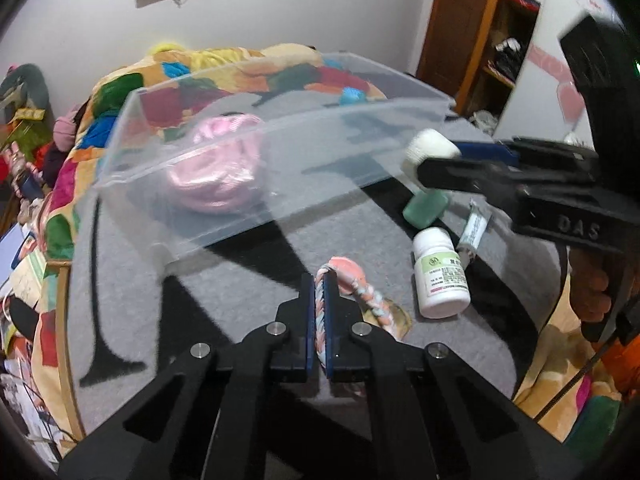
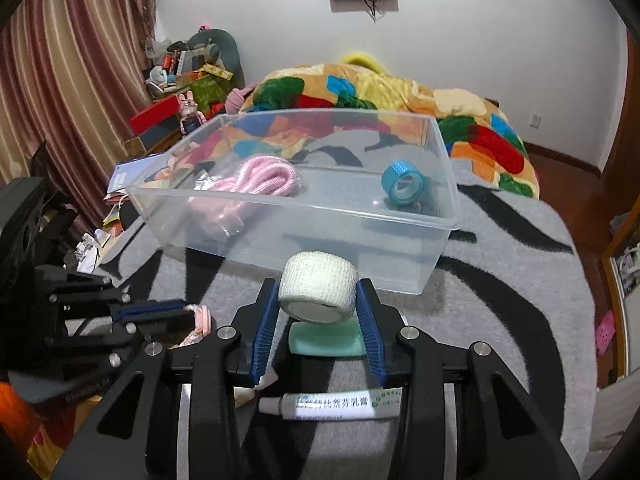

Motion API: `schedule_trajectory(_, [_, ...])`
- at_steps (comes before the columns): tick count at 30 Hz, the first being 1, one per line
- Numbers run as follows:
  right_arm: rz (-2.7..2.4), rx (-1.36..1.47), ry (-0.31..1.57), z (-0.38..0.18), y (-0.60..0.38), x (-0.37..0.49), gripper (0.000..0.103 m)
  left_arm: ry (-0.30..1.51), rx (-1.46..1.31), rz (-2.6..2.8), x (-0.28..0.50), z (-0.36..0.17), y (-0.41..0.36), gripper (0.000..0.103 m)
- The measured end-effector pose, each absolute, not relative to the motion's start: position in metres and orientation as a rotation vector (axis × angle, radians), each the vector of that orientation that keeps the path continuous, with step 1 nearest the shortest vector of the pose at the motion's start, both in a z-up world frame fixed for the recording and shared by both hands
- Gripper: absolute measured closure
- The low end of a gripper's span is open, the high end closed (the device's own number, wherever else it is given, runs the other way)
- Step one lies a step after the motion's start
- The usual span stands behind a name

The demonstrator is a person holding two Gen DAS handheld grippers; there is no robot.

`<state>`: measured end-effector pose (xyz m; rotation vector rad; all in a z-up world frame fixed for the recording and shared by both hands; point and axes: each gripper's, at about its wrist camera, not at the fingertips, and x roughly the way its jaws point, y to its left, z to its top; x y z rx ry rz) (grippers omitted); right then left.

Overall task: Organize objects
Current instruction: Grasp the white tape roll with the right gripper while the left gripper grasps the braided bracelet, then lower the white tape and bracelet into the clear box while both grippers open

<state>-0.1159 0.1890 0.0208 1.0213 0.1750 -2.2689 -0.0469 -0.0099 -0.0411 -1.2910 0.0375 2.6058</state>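
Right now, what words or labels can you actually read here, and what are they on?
"DAS": raised letters on the black arm of the right tongs.
White pill bottle: green logo and printed lines, too small to read.
Ointment tube: a row of Chinese characters, too blurred to quote reliably.
Nothing else carries readable text.

Even indoor light, soft shadows under the clear bin (image 2: 304, 216), mild glare on its rim, heavy fisheye vignetting, slight motion blur.
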Motion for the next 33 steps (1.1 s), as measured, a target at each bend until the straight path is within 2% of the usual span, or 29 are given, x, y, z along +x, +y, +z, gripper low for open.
schedule_trajectory(13, [-2.295,0.882,0.156,0.06,0.188,-0.102,0.067,-0.117,-1.083,2.769,-0.05,0.017,-0.042,0.1])
schedule_trajectory(19, [-2.324,0.833,0.177,0.074,0.178,-0.108,0.067,-0.131,-1.001,2.817,-0.064,0.039,-0.046,0.1])
schedule_trajectory(33, [-2.34,0.878,0.165,0.073,0.146,-0.155,0.067,-0.179,-1.061,2.879,-0.126,0.036,-0.057,0.1])
